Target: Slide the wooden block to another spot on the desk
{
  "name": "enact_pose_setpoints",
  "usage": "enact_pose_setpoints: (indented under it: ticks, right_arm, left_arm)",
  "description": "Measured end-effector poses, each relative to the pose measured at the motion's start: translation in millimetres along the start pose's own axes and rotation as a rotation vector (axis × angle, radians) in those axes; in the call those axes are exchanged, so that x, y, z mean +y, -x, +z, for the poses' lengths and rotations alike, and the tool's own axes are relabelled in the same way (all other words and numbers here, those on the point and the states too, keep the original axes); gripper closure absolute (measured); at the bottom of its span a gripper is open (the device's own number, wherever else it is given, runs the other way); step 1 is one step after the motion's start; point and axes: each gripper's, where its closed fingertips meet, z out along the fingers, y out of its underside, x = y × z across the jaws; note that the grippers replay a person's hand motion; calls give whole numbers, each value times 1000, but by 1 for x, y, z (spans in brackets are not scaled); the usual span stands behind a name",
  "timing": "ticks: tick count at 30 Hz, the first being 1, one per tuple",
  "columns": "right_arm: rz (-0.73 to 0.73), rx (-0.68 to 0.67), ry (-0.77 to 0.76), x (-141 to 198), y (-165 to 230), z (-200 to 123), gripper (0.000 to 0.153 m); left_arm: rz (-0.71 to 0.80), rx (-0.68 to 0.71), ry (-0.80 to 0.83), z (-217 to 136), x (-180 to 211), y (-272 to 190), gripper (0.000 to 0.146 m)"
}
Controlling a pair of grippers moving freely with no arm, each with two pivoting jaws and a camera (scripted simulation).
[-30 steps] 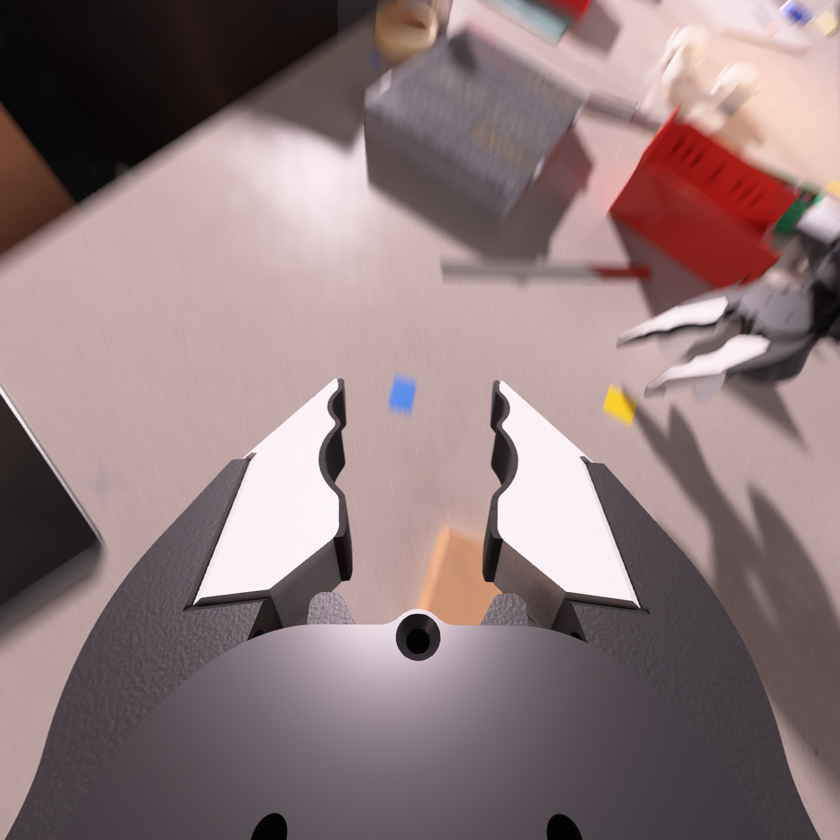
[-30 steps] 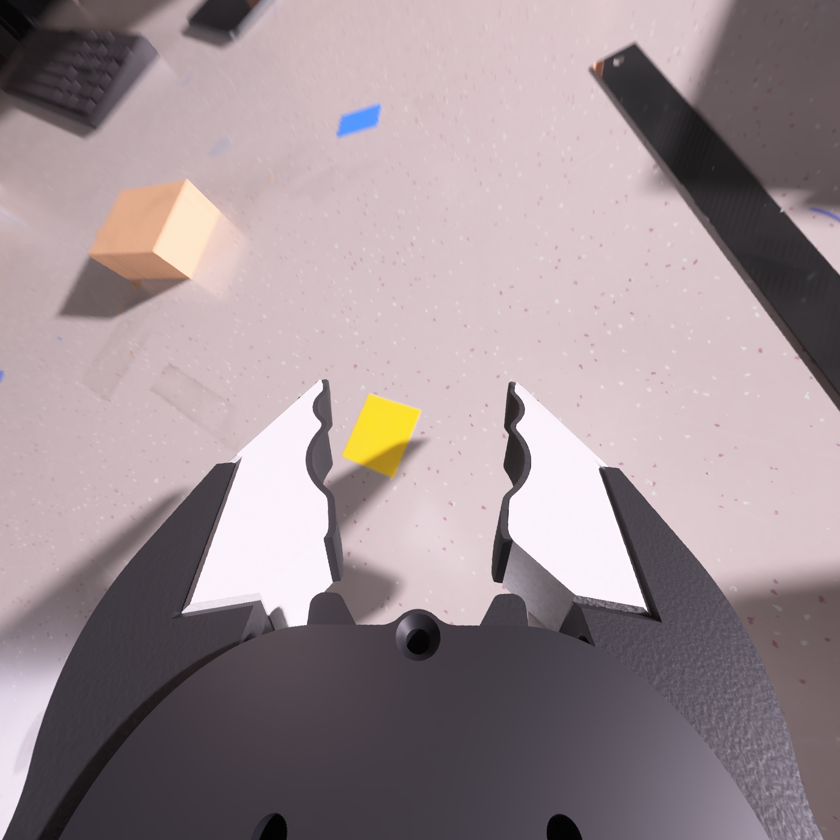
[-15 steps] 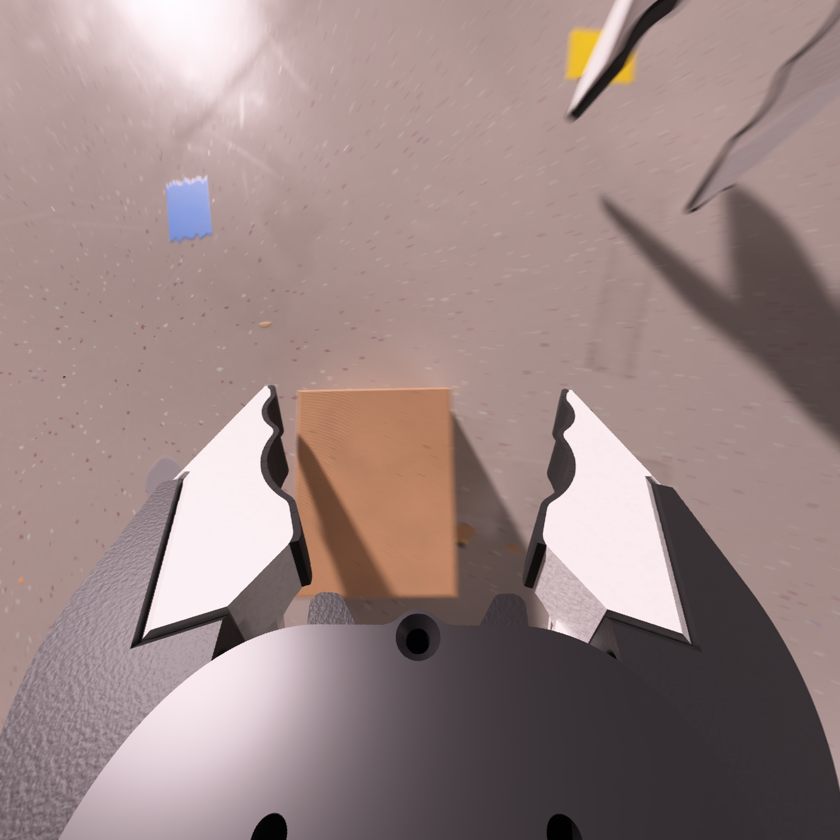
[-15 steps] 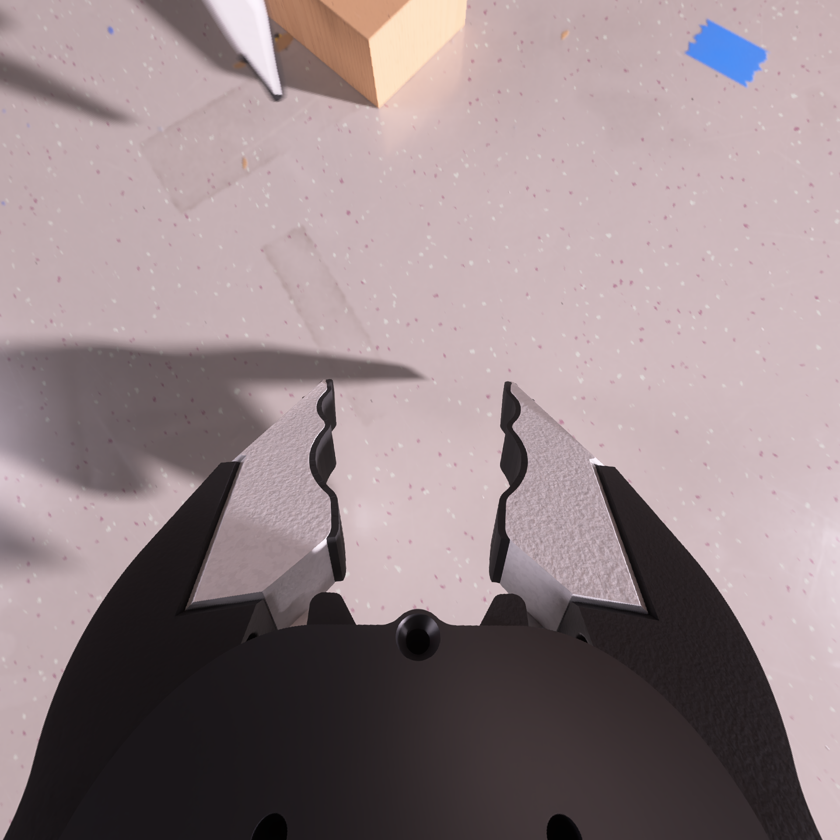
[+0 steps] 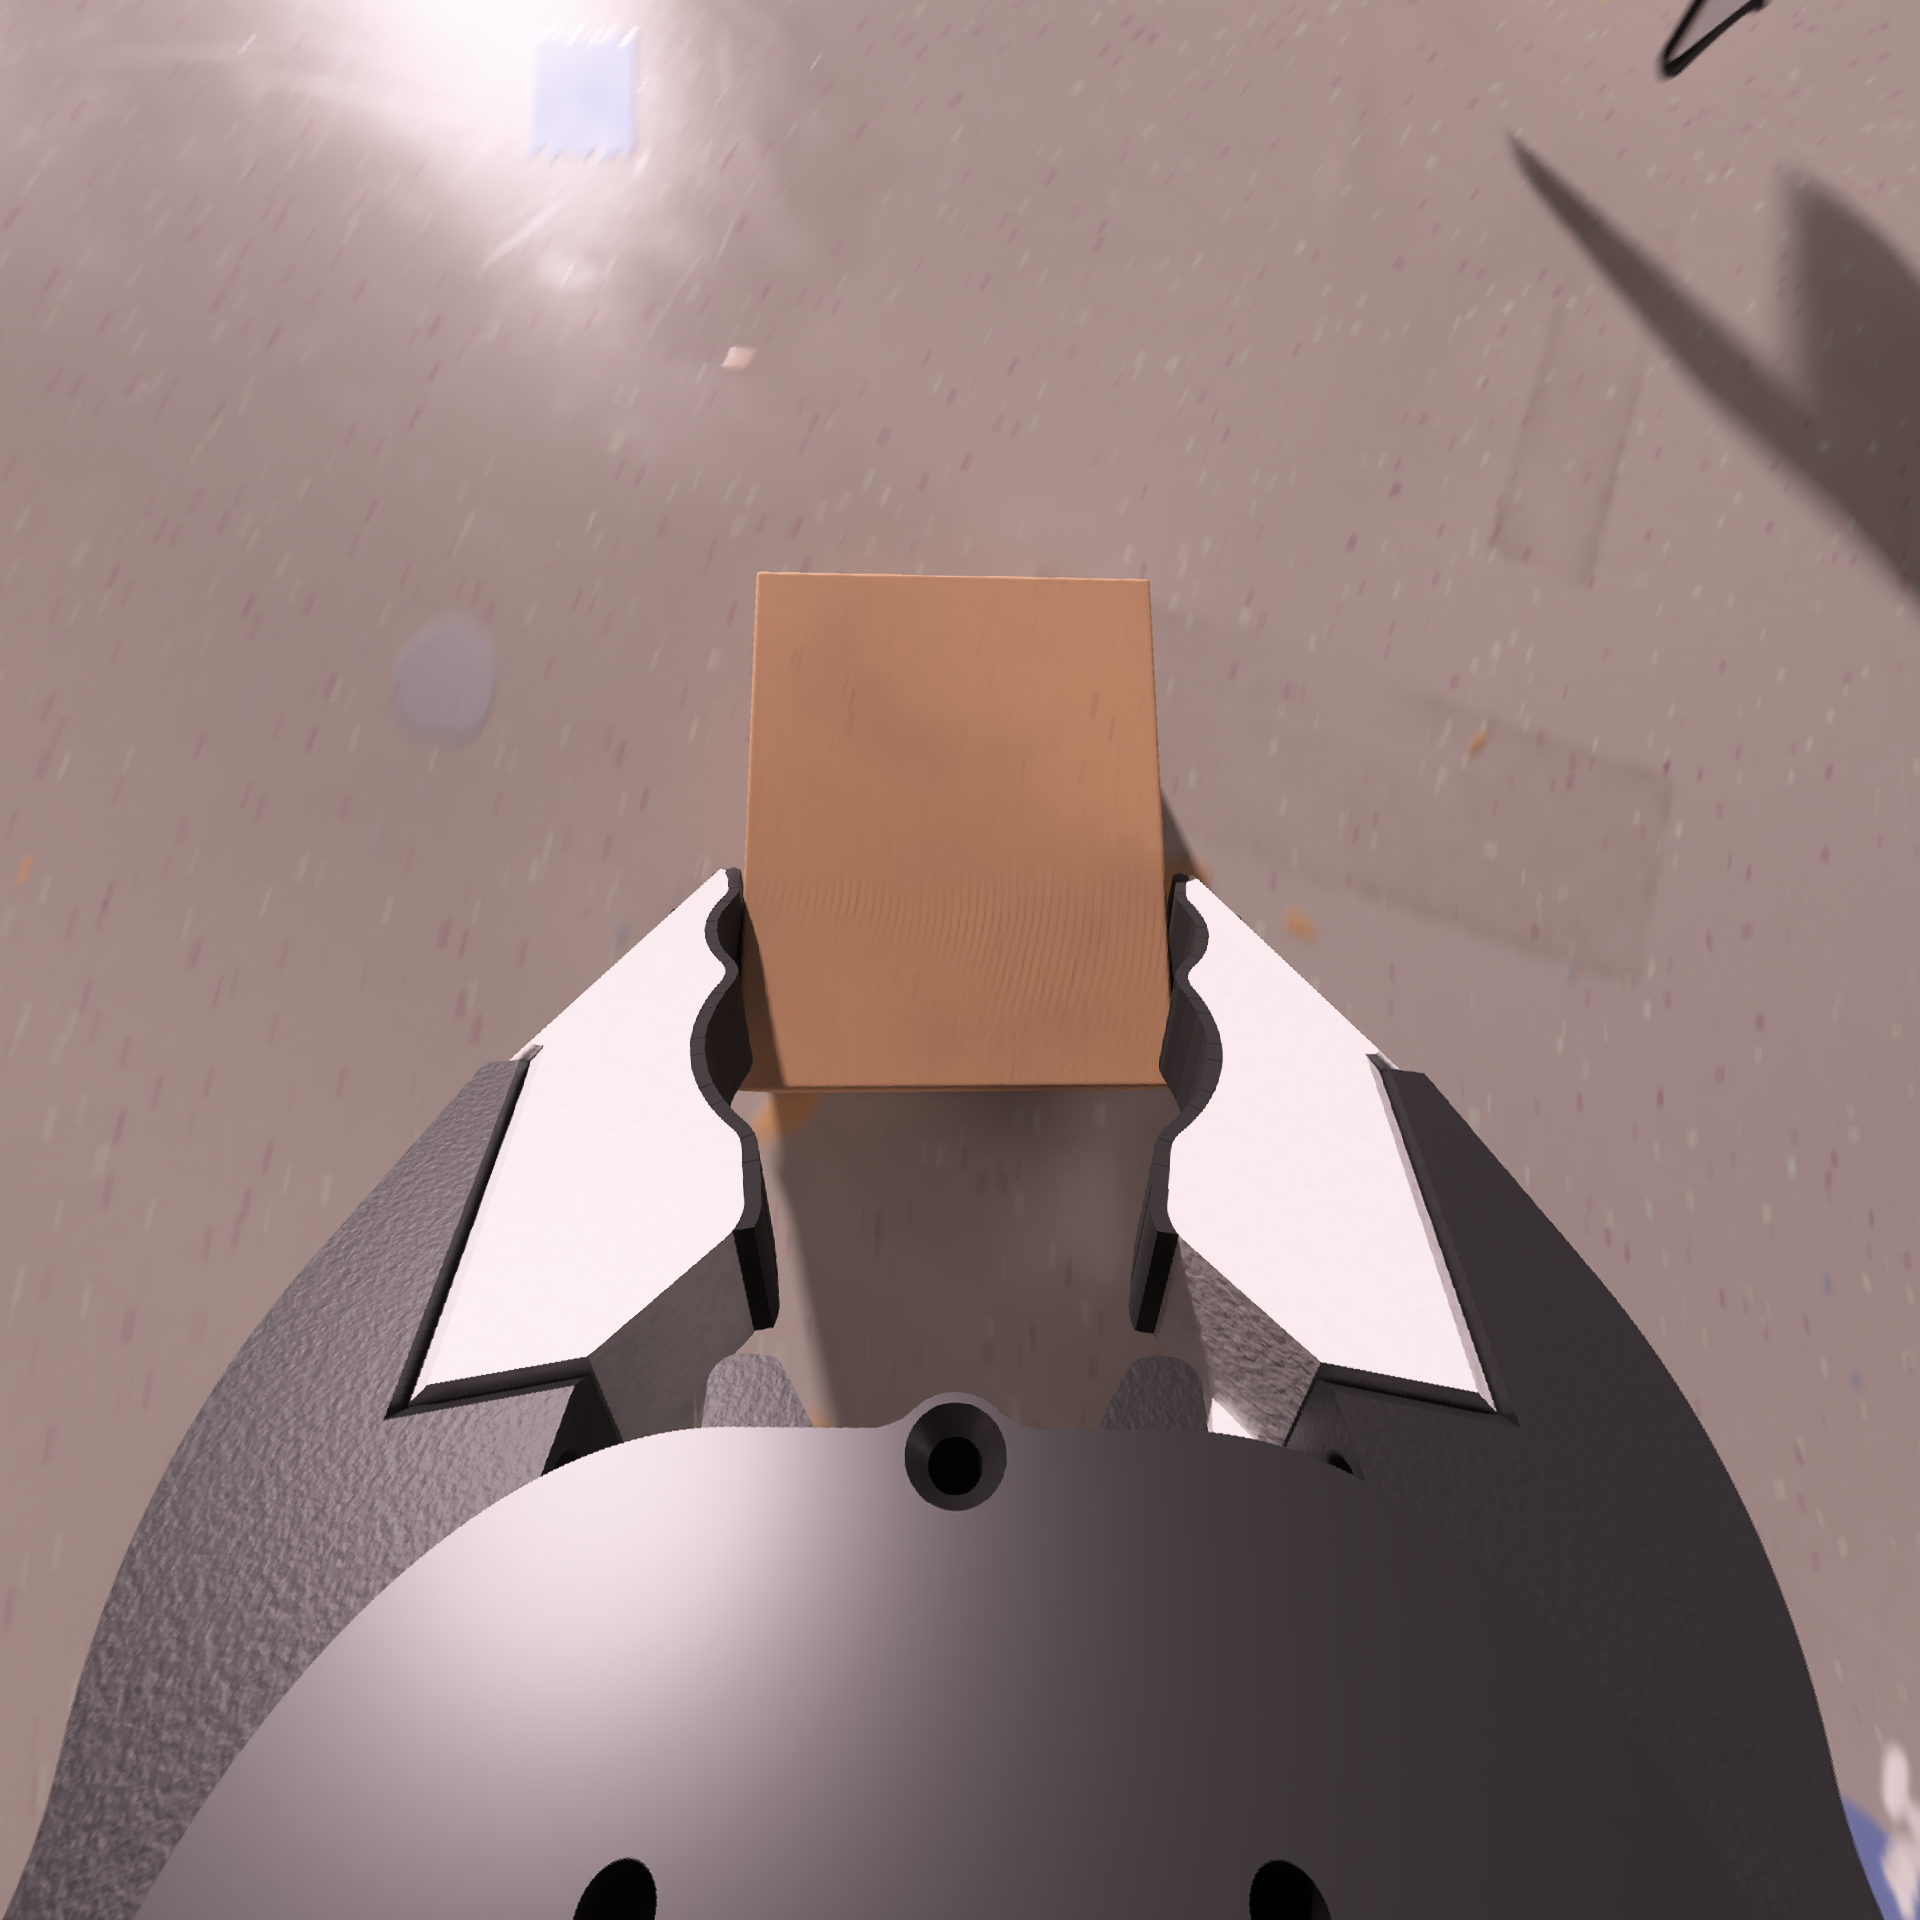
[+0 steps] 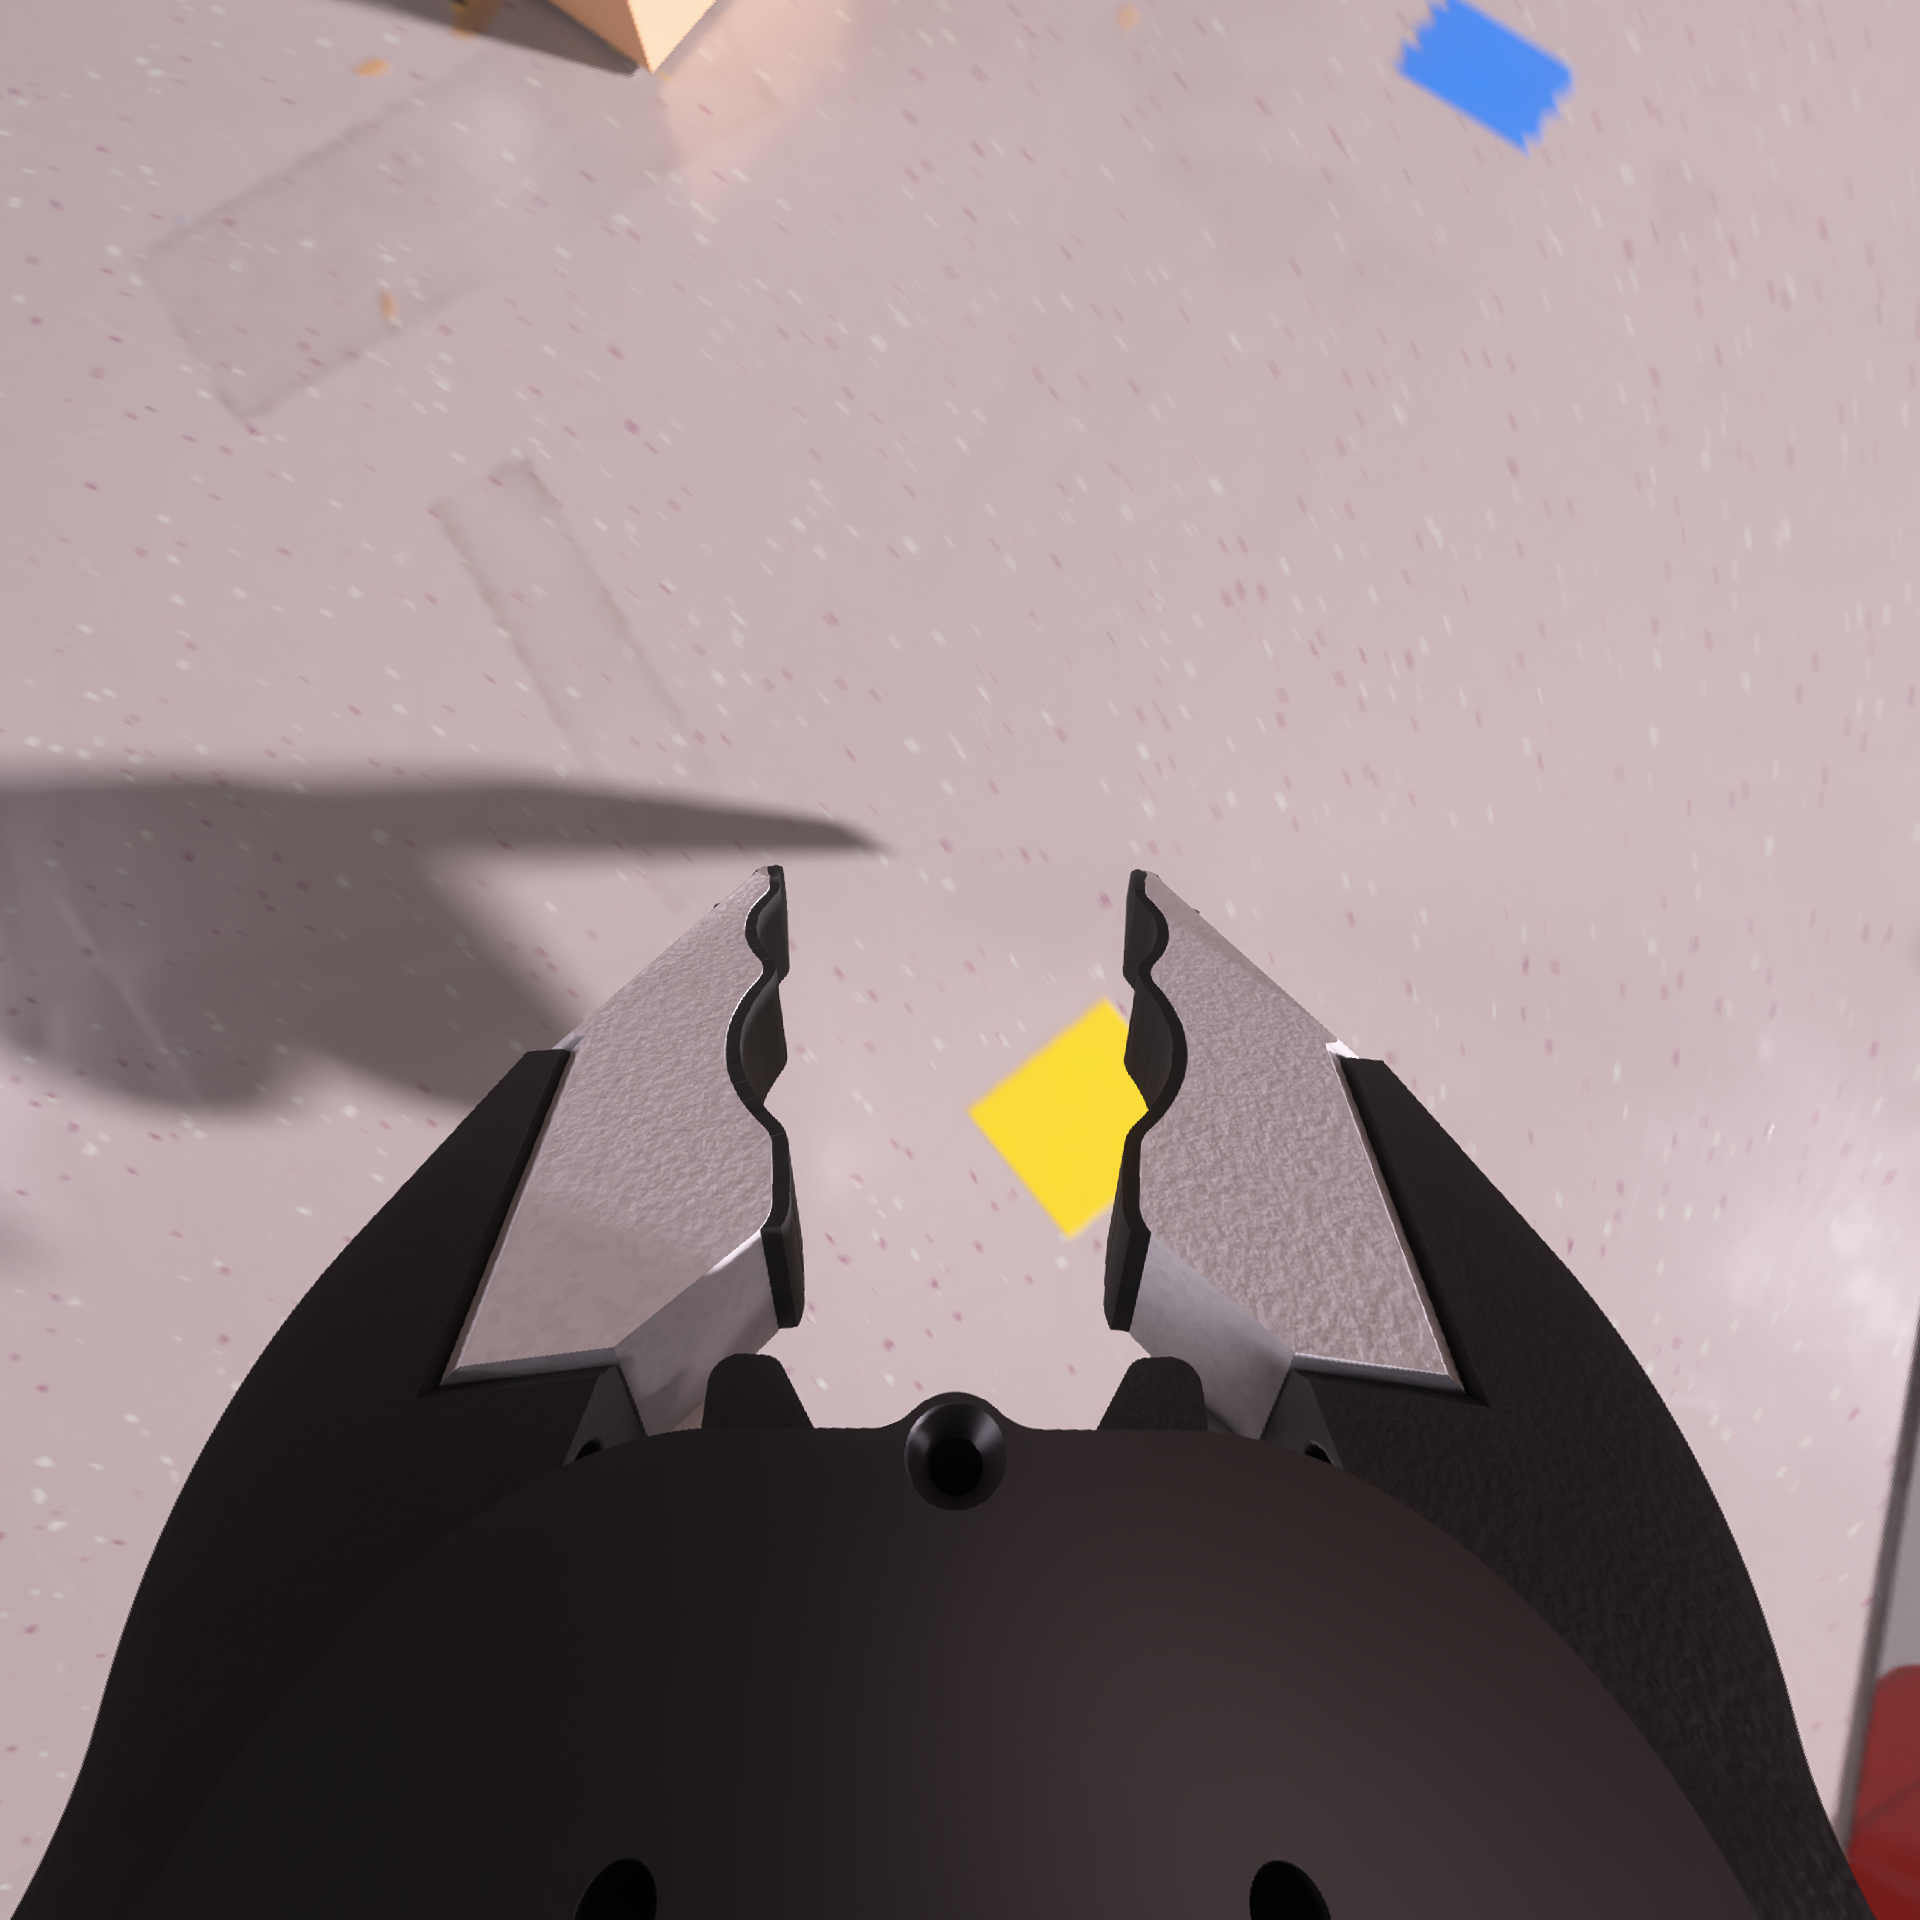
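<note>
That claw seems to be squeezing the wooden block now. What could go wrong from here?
Only the fingertips of the left gripper meet the wooden block, near its closer end, so it might twist or slip out while sliding. Pressing down unevenly could tip it rather than slide it across the desk.

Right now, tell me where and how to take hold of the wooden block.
Grip the wooden block on its two flat, parallel side faces, coming in along the desk from its near end. The left claw already straddles that end, fingertips against both sides, so it fits the opening.
</note>
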Motion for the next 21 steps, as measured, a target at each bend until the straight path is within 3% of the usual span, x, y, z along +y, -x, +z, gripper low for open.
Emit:
enact_pose_setpoints:
  ticks: [3,6,9,14,16,18,19,21]
  right_arm:
    - [-128,-38,-15,-27,30,5,87]
    - [-198,-74,38,-28,50,21,88]
    - [-94,-162,11,-24,47,28,93]
    - [-10,-182,29,-10,20,16,118]
    - [-8,-114,69,-17,10,12,110]
    - [-23,-107,-16,-55,20,11,95]
    - [-18,-151,-79,-81,32,13,91]
    - [2,-279,-141,-124,62,27,77]
  left_arm:
    - [-62,-63,5,-32,33,9,65]
    - [-130,-127,1,-66,68,19,65]
    - [-183,-178,-6,-95,99,22,65]
    - [-267,-261,-10,-133,138,27,65]
    - [-315,-297,-15,-146,150,33,65]
    - [-364,-367,-16,-159,159,39,65]
    - [-395,-407,-38,-167,158,39,65]
    - [-472,-419,-173,-184,143,27,47]
